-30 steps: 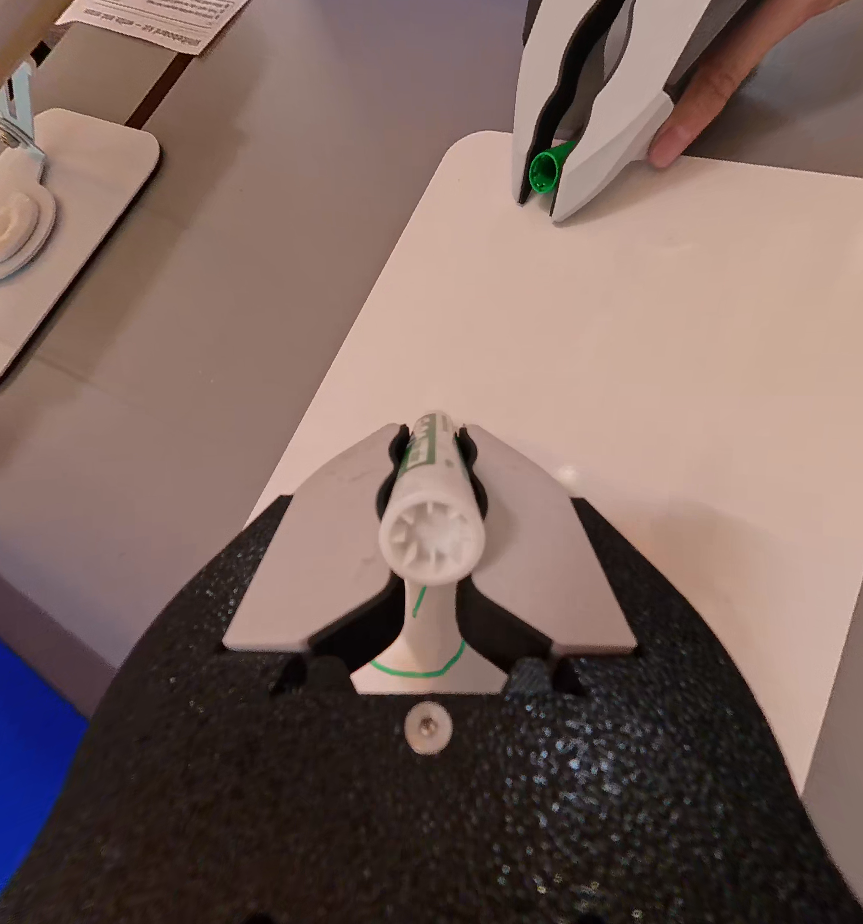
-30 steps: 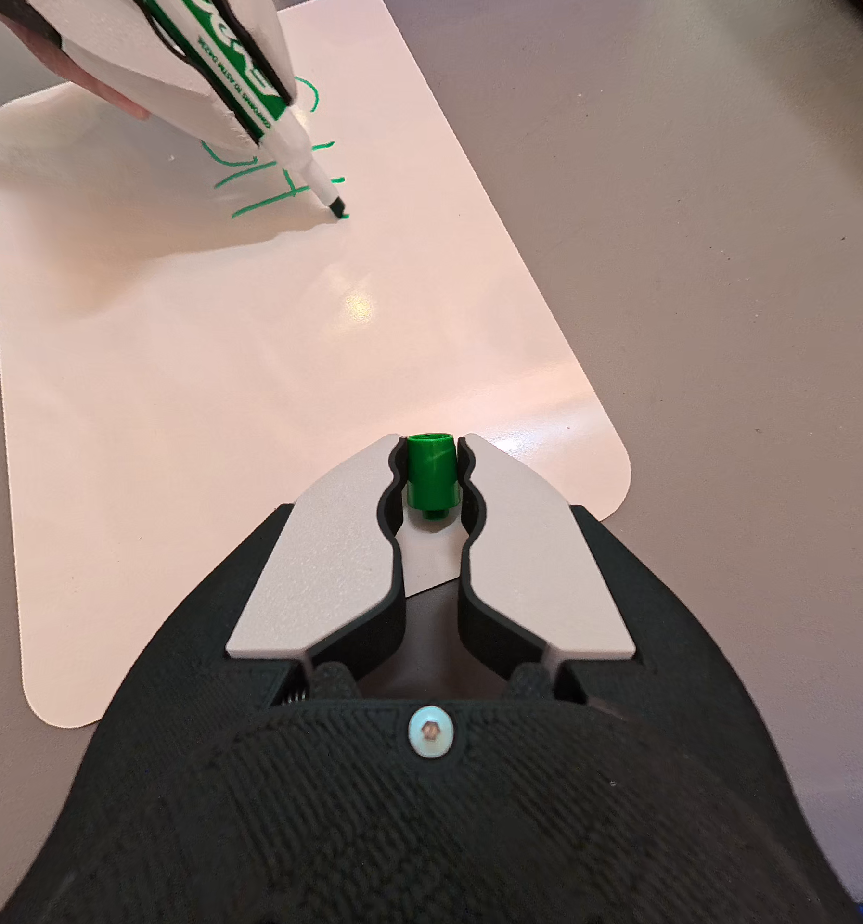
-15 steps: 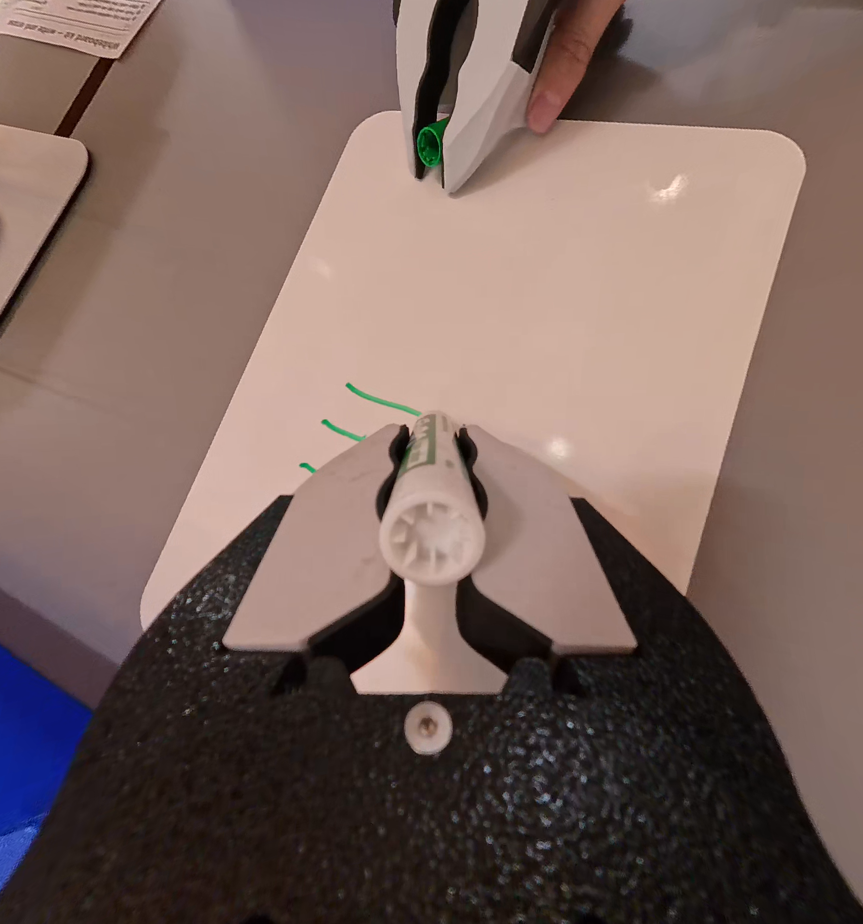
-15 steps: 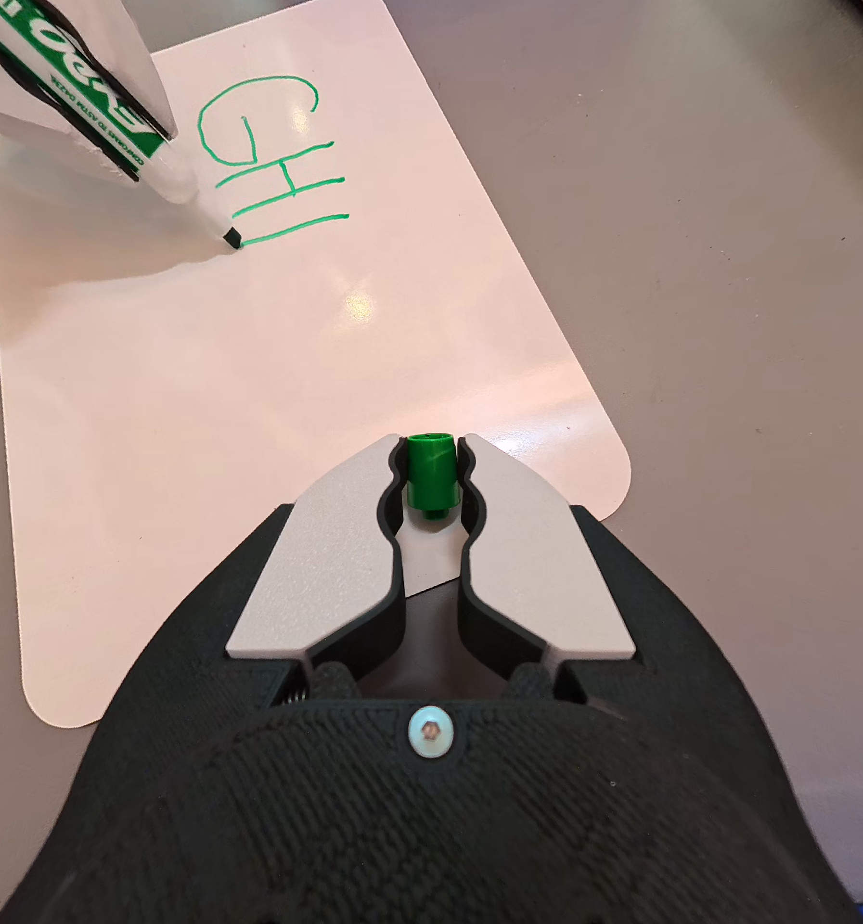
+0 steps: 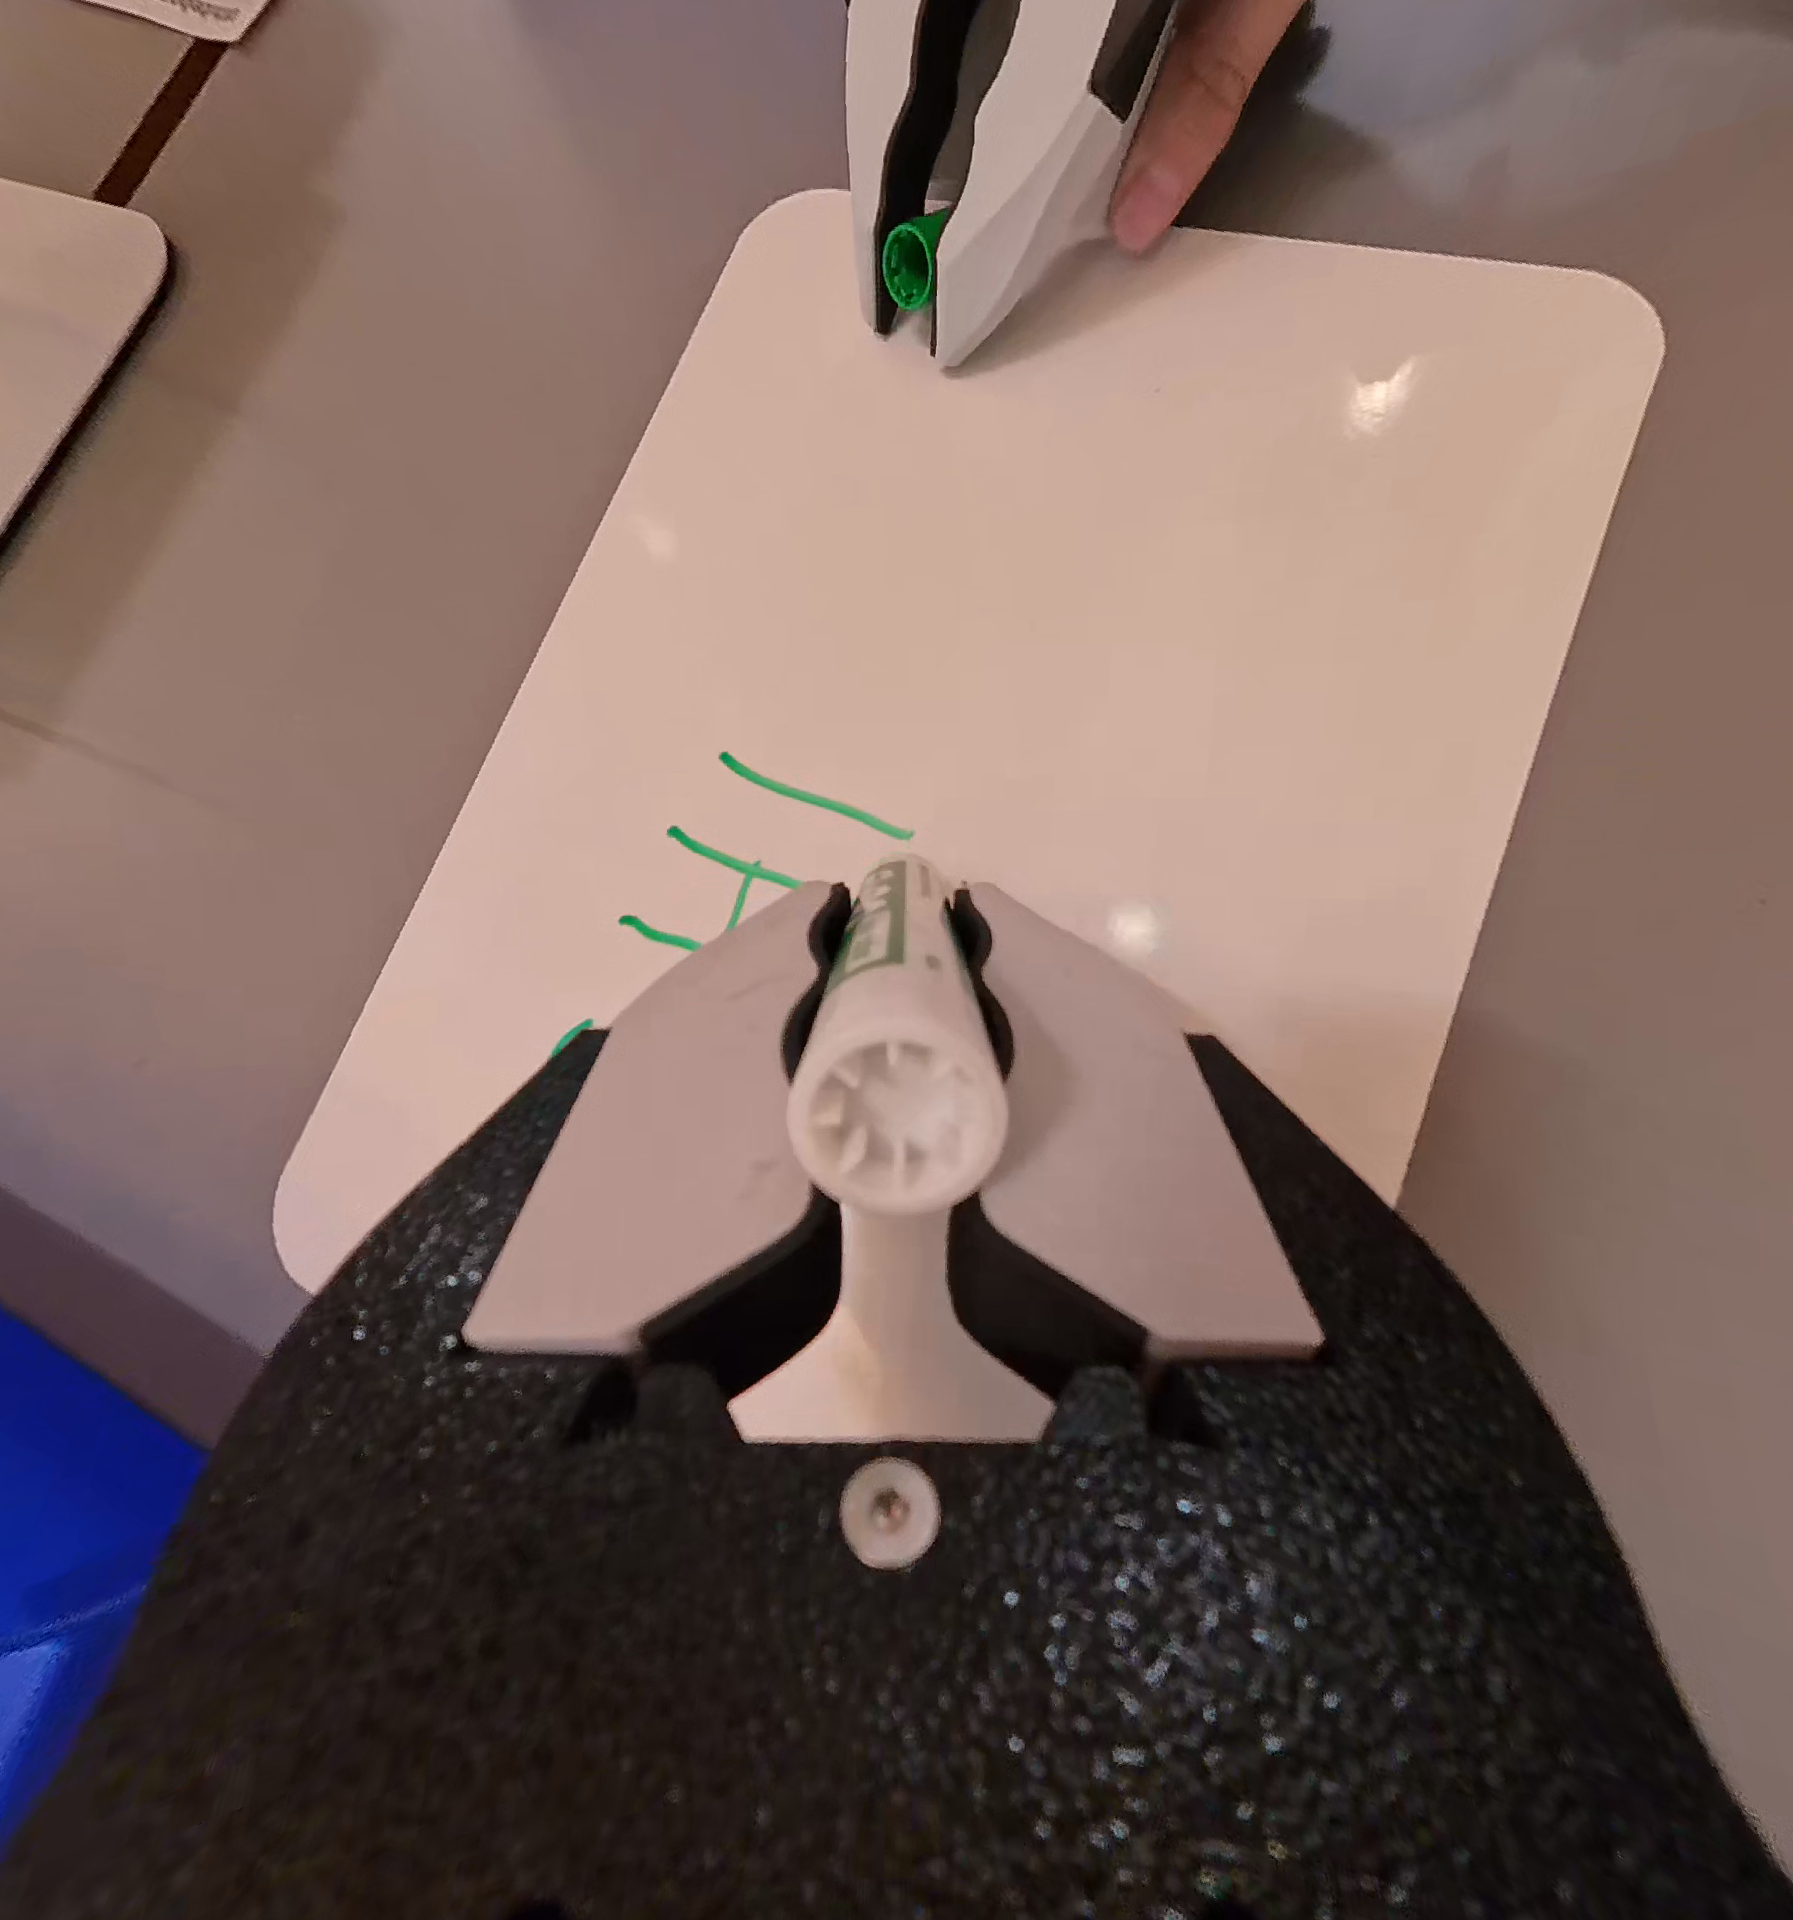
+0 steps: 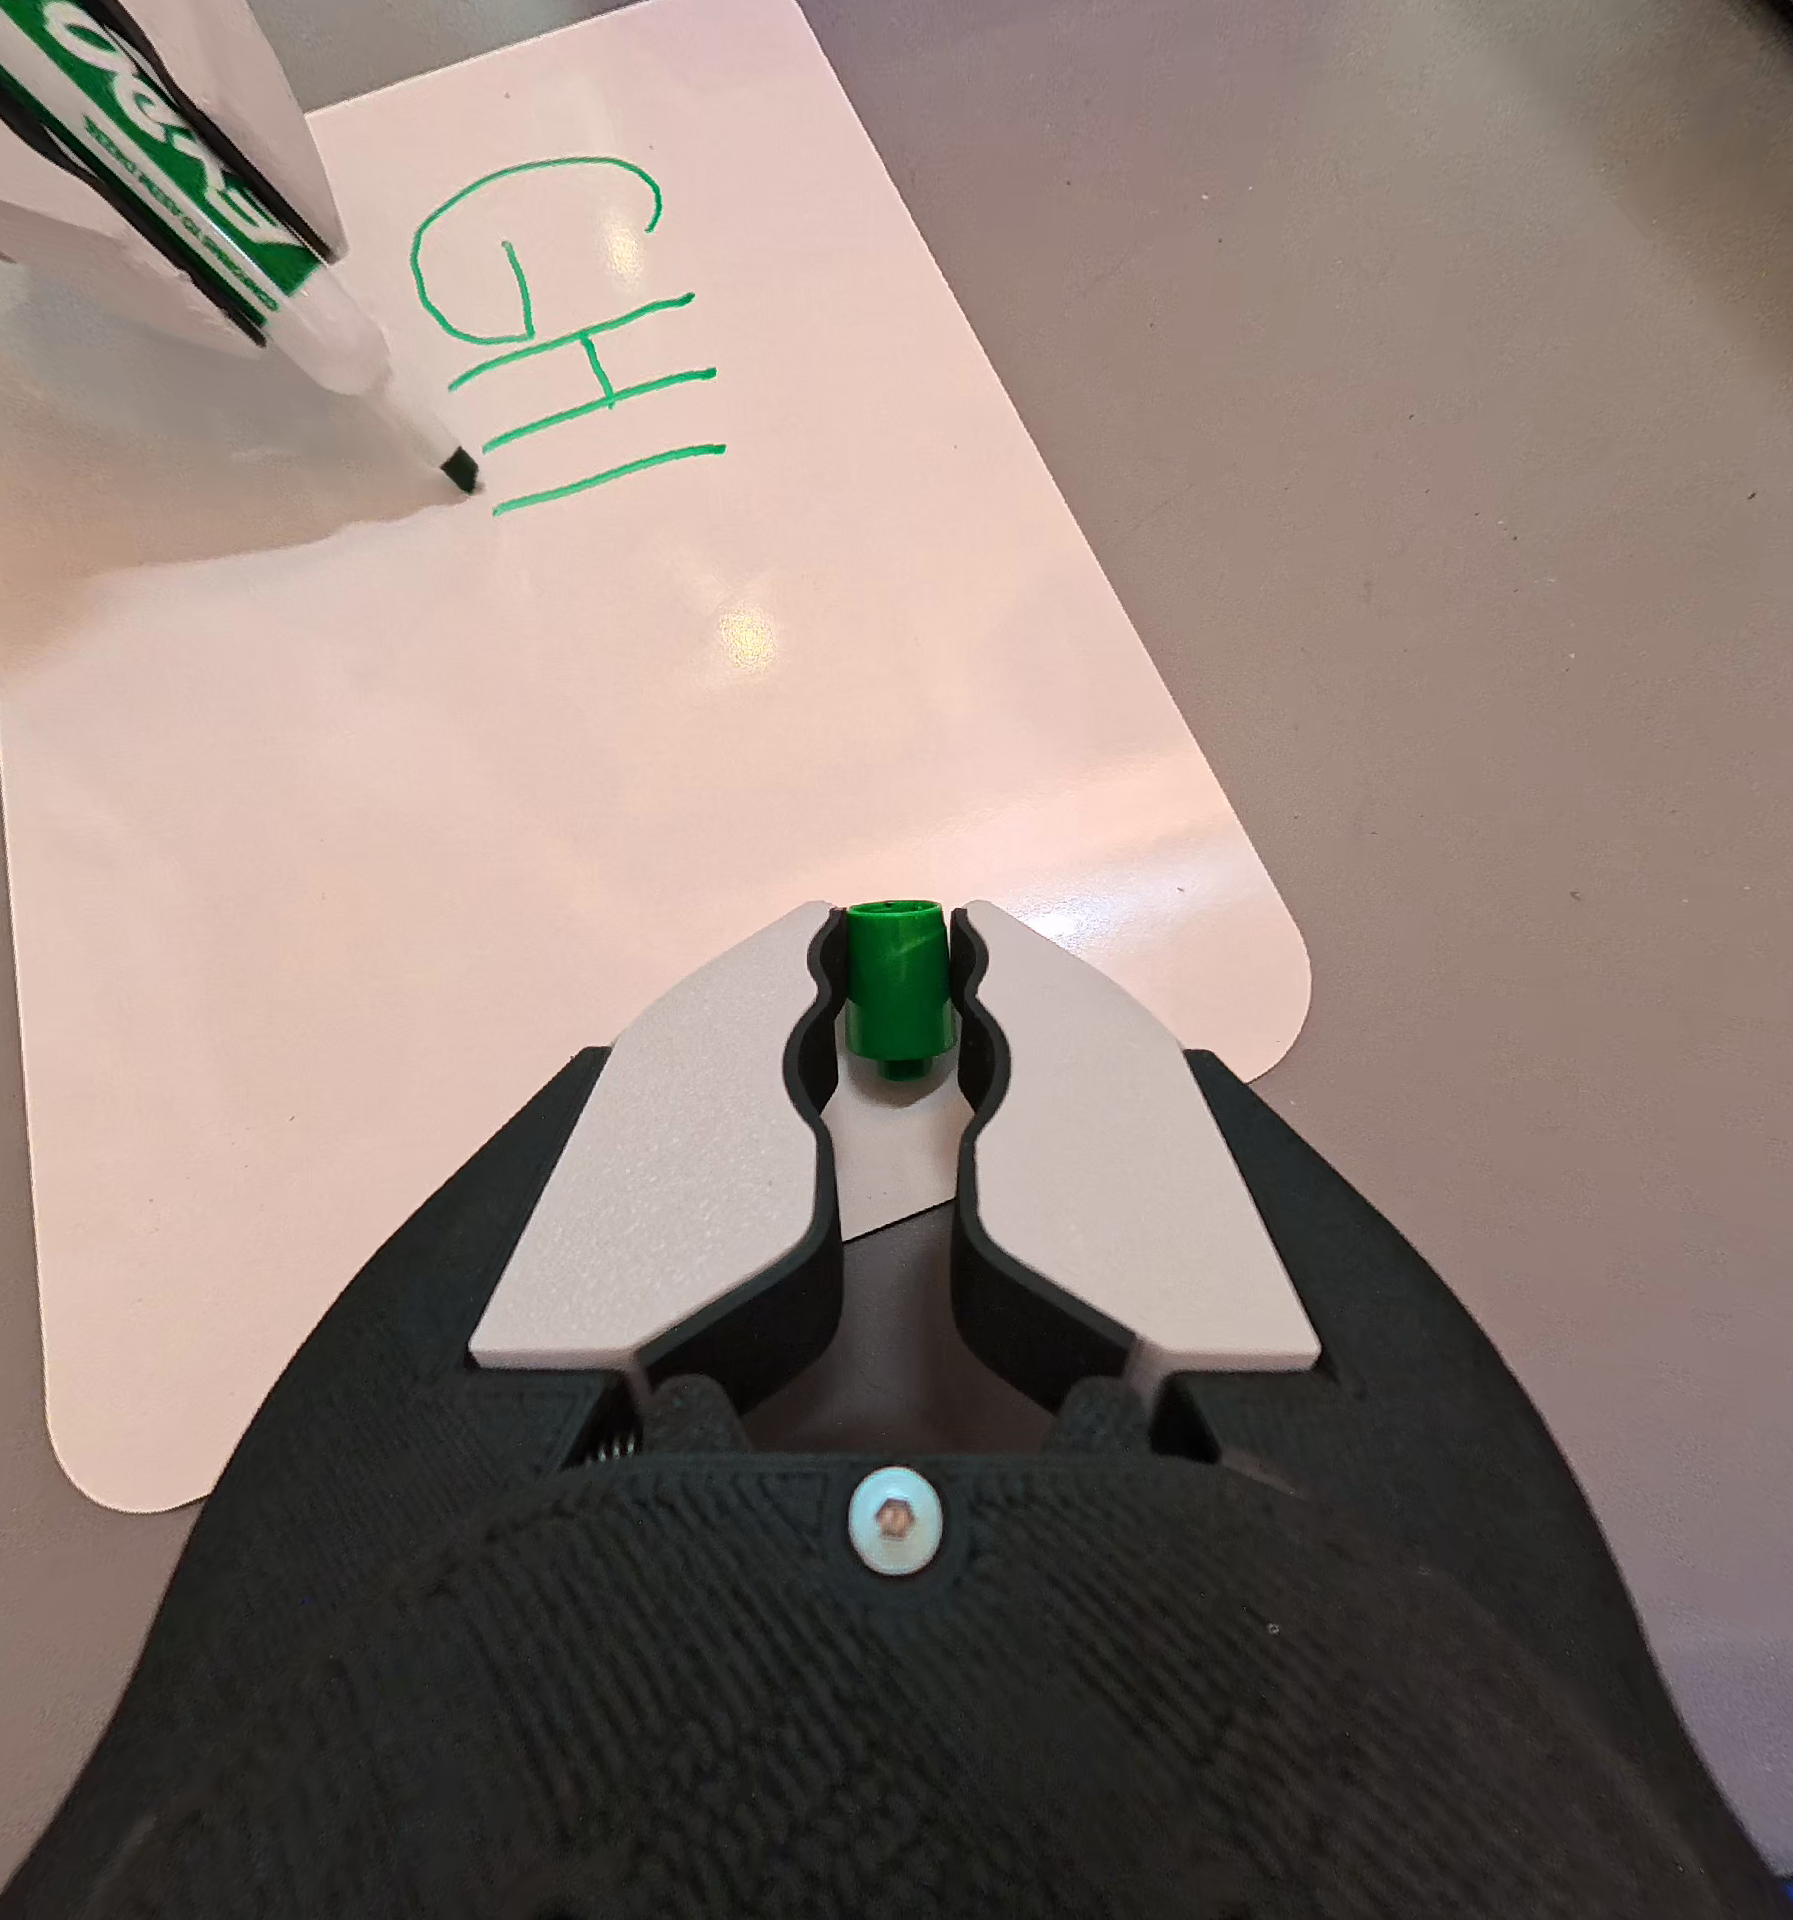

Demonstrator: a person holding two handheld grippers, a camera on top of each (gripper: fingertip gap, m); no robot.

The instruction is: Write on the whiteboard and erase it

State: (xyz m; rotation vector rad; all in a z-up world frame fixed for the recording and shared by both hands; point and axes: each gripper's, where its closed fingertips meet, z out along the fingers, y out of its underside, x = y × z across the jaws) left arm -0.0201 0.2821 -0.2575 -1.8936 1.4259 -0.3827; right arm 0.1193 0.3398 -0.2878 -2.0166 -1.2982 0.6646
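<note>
White barrel, green band: the marker is clamped between the jaws of the left hand-held gripper, butt end toward the camera, and in the right wrist view its dark tip sits on or just off the whiteboard at about ten o'clock, right beside the end of the lowest green stroke. Nearer in that same view, the right hand-held gripper is pinched on the green cap, parked over the board's near corner at five o'clock. The board lies flat on the grey worktop, green writing filling its far end. Farther off, at nine o'clock in the left wrist view, a pale tray lies well apart. I read this as the writing step, close to done. Next up, I'd guess: lift the tip clear, bring cap and marker together, then find an eraser, and none shows here.
</note>
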